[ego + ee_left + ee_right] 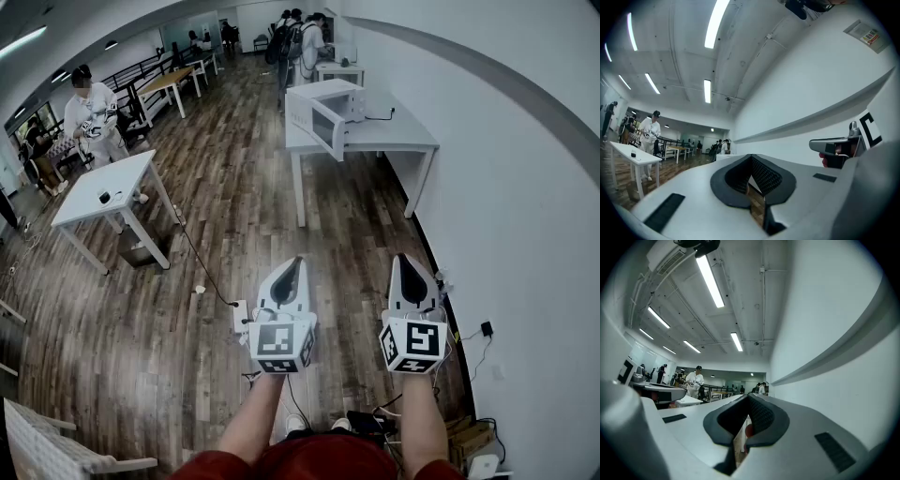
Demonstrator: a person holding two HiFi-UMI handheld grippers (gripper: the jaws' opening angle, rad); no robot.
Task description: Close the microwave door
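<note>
Fingers closed, empty: left gripper, right gripper. Well ahead of fingers, on bench: microwave, door open. Likely risk: a hard shove slams door or shifts microwave.

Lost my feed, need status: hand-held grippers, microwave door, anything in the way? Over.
Left hand-held gripper, right hand-held gripper: shut, empty. Microwave far ahead on white table, door open. Wood floor between, cable off left.
</note>
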